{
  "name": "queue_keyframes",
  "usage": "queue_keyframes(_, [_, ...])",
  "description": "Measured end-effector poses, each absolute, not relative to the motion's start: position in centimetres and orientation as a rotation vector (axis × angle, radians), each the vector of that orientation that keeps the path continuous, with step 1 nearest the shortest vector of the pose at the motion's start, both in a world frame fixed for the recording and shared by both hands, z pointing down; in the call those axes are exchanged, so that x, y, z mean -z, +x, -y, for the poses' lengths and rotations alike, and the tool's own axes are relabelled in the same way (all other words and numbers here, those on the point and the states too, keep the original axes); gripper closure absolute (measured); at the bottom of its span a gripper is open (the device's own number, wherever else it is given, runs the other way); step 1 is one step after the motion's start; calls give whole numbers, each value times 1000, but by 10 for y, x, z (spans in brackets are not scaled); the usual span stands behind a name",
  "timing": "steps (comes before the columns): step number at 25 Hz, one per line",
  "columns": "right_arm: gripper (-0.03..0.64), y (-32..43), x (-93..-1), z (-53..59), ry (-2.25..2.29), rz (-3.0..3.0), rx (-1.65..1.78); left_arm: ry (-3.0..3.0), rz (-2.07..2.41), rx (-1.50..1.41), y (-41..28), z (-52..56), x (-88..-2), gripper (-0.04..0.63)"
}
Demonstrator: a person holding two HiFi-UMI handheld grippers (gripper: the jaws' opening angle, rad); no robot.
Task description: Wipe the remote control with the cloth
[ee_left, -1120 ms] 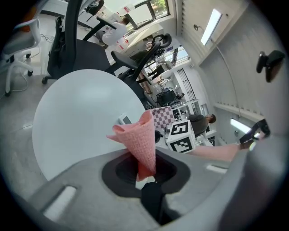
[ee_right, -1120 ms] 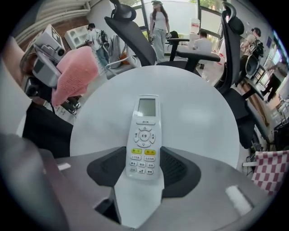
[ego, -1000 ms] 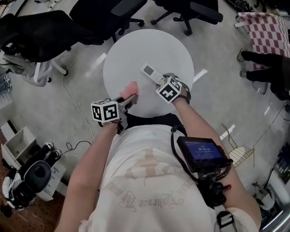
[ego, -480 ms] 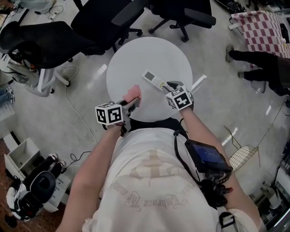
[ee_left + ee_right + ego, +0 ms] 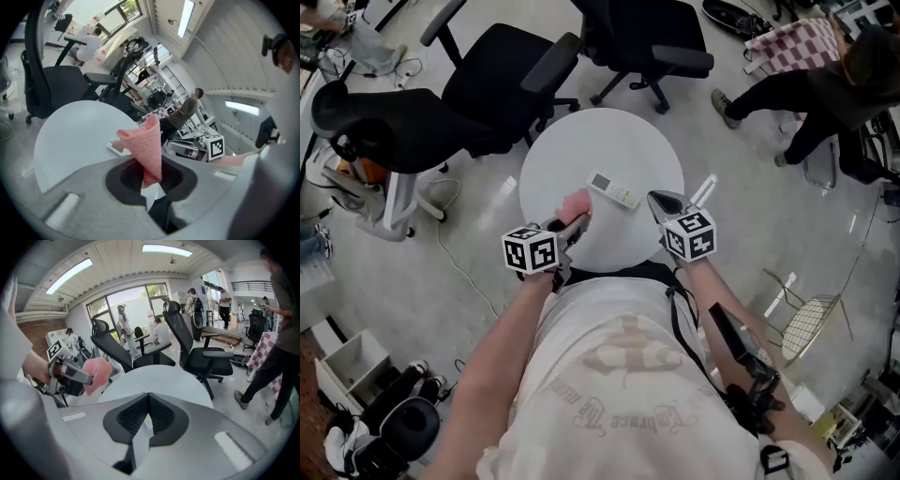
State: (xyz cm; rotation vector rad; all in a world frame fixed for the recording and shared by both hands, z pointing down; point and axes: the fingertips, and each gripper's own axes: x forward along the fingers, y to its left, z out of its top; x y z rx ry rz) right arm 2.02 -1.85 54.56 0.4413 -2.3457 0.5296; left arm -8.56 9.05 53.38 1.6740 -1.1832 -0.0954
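Note:
The white remote control (image 5: 614, 191) lies on the round white table (image 5: 581, 150), right of its middle, with nothing touching it. My left gripper (image 5: 578, 223) is shut on the pink cloth (image 5: 577, 205), held just left of the remote. In the left gripper view the cloth (image 5: 146, 145) stands up as a cone out of the jaws, with the remote (image 5: 116, 146) partly hidden behind it. My right gripper (image 5: 664, 201) hangs over the table's right edge, lifted clear of the remote. Its jaws have just been closing and stand shut with nothing between them (image 5: 148, 401).
Two black office chairs (image 5: 497, 75) (image 5: 647, 37) stand close behind the table, a third (image 5: 384, 117) at the left. A person (image 5: 806, 94) walks at the upper right. A wire rack (image 5: 811, 323) sits on the floor at the right, cables (image 5: 455, 248) at the left.
My right gripper has let go of the remote's near end, risen and drawn back to the table's right edge, and its jaws have shut. The left gripper with the cloth rose slightly.

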Motion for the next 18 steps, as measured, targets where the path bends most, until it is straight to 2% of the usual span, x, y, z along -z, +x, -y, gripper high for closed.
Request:
queue_keyframes(7, [611, 25, -483, 5, 497, 2533, -490, 1842, 1233, 14, -87, -86, -502, 552])
queue_keyframes(18, [611, 35, -451, -21, 566, 2602, -467, 1923, 1238, -18, -79, -106, -484, 552])
